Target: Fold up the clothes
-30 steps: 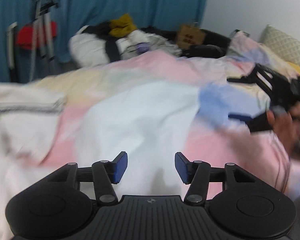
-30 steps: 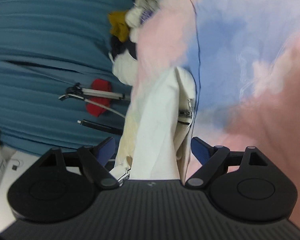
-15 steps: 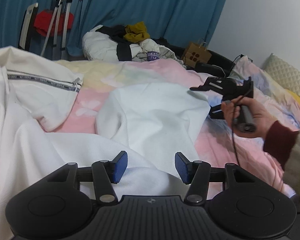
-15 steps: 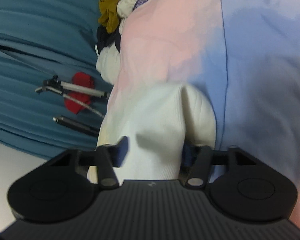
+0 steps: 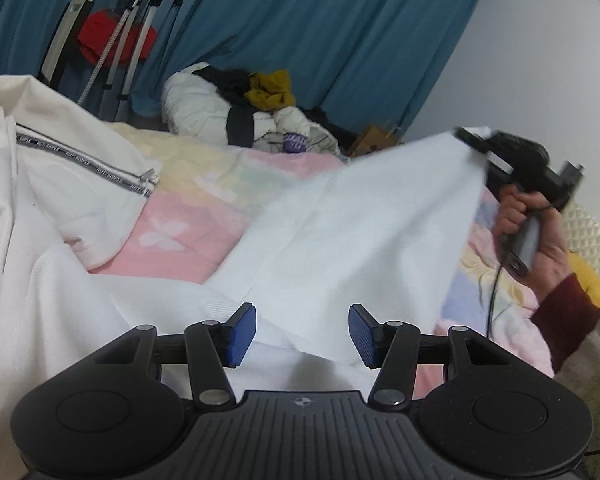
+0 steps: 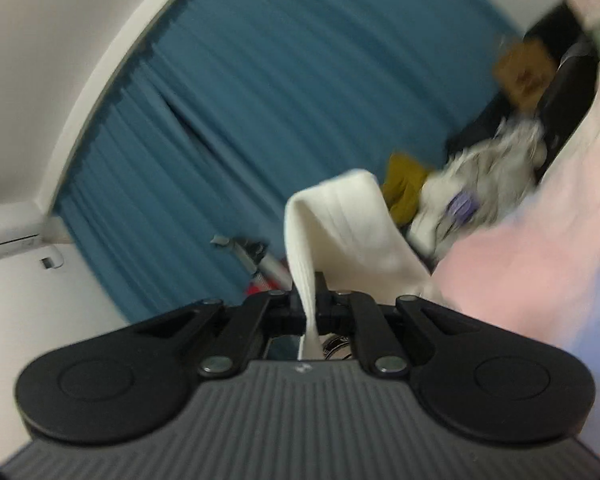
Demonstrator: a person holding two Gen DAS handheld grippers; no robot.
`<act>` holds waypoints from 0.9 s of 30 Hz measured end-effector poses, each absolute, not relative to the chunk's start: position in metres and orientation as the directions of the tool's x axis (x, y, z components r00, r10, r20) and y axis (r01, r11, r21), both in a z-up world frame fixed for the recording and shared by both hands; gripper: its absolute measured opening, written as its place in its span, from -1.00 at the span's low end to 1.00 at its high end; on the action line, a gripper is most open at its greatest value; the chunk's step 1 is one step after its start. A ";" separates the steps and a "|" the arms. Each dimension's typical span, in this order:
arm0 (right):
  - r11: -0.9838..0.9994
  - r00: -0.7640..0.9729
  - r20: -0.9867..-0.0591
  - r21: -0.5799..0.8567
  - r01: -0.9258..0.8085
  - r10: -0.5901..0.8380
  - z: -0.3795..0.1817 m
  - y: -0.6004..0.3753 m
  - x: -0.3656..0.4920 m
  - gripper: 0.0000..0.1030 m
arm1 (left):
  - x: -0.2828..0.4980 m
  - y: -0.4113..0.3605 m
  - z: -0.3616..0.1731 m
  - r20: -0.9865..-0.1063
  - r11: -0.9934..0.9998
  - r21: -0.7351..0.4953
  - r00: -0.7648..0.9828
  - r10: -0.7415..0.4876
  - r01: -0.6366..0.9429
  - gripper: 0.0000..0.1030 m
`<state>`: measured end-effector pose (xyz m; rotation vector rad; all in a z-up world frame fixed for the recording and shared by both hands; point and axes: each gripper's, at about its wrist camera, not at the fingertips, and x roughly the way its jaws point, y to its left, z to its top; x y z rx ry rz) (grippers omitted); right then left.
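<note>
We have barely begun the folding: our right gripper (image 6: 310, 304) is clamped on an edge of the white garment (image 5: 352, 232) and holds that part up off the bed (image 5: 180, 220), so the cloth slopes from the raised grip down toward us, while the rest of it lies spread and rumpled on the pastel bedcover. In the right wrist view a strip of the pale fabric loops up out of the closed jaws, which confirms the hold. Our left gripper (image 5: 302, 336) hovers over the near part of the same garment with its blue pads (image 5: 242, 334) standing apart and nothing pinched between them; cloth lies below the gap, but we cannot say the pads touch it. No fold is laid yet, as far as we can see. A cream zip-up garment (image 5: 80, 176) lies unfolded on the left, and a pile of clothes (image 5: 252, 120) waits at the far end by the blue curtain (image 5: 340, 40). We judge nearly everything is left: a second hold, the folds themselves, then the other pieces
</note>
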<state>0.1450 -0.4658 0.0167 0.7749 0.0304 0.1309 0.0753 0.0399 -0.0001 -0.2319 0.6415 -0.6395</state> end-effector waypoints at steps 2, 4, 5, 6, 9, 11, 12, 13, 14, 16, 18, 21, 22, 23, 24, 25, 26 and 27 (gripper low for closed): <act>0.731 0.990 -0.137 0.678 0.069 0.034 0.003 -0.479 0.127 -0.89 | 0.073 0.040 0.001 -0.484 0.788 -0.386 0.622 -0.616 0.480 0.05; 0.648 0.921 -0.389 0.706 0.285 0.019 -0.035 -0.499 0.118 -0.88 | 0.072 0.040 0.000 -0.497 0.796 -0.381 0.622 -0.605 0.470 0.05; 0.554 0.862 -0.506 0.726 0.406 0.032 -0.064 -0.512 0.112 -0.88 | 0.072 0.040 -0.001 -0.504 0.799 -0.386 0.621 -0.601 0.460 0.05; 0.432 0.821 -0.569 0.754 0.494 0.054 -0.093 -0.525 0.102 -0.88 | 0.071 0.040 -0.001 -0.506 0.800 -0.393 0.620 -0.599 0.453 0.05; 0.048 0.775 -0.616 0.786 0.616 0.140 -0.163 -0.550 0.075 -0.88 | 0.069 0.042 -0.003 -0.512 0.806 -0.404 0.623 -0.592 0.433 0.05; 0.003 0.782 -0.603 0.792 0.611 0.157 -0.171 -0.554 0.074 -0.86 | 0.065 0.042 -0.002 -0.514 0.812 -0.394 0.629 -0.583 0.431 0.05; 0.035 0.782 -0.605 0.794 0.607 0.148 -0.166 -0.554 0.076 -0.86 | 0.064 0.042 -0.002 -0.515 0.814 -0.391 0.631 -0.580 0.429 0.06; 0.063 0.786 -0.603 0.797 0.600 0.138 -0.161 -0.554 0.078 -0.85 | 0.062 0.043 -0.002 -0.516 0.817 -0.389 0.634 -0.575 0.425 0.06; 0.062 0.791 -0.597 0.802 0.595 0.135 -0.159 -0.555 0.078 -0.85 | 0.061 0.044 -0.002 -0.517 0.821 -0.387 0.638 -0.571 0.420 0.06; 0.058 0.801 -0.585 0.810 0.583 0.128 -0.156 -0.558 0.077 -0.84 | 0.060 0.046 -0.002 -0.516 0.826 -0.391 0.646 -0.562 0.407 0.06; 0.025 0.819 -0.562 0.826 0.563 0.118 -0.159 -0.563 0.076 -0.82 | 0.061 0.049 -0.003 -0.512 0.824 -0.408 0.649 -0.563 0.393 0.06; -0.019 0.843 -0.527 0.847 0.532 0.107 -0.165 -0.572 0.074 -0.81 | 0.063 0.049 -0.003 -0.511 0.824 -0.417 0.650 -0.562 0.385 0.07; -0.022 0.845 -0.524 0.848 0.529 0.105 -0.165 -0.576 0.077 -0.80 | 0.063 0.049 -0.003 -0.512 0.824 -0.418 0.650 -0.562 0.383 0.07; -0.015 0.843 -0.529 0.846 0.533 0.100 -0.165 -0.579 0.078 -0.79 | 0.064 0.049 -0.004 -0.514 0.824 -0.421 0.649 -0.561 0.379 0.08; 0.001 0.837 -0.539 0.841 0.542 0.097 -0.164 -0.580 0.078 -0.78 | 0.066 0.048 -0.005 -0.516 0.824 -0.424 0.648 -0.561 0.376 0.08; 0.024 0.828 -0.551 0.834 0.552 0.099 -0.165 -0.581 0.083 -0.77 | 0.067 0.048 -0.006 -0.518 0.824 -0.427 0.647 -0.560 0.372 0.08; 0.048 0.822 -0.560 0.828 0.558 0.104 -0.164 -0.583 0.088 -0.76 | 0.068 0.048 -0.006 -0.520 0.824 -0.431 0.646 -0.559 0.367 0.08; 0.063 0.821 -0.563 0.827 0.559 0.098 -0.164 -0.584 0.093 -0.76 | 0.070 0.048 -0.007 -0.521 0.825 -0.435 0.645 -0.558 0.362 0.08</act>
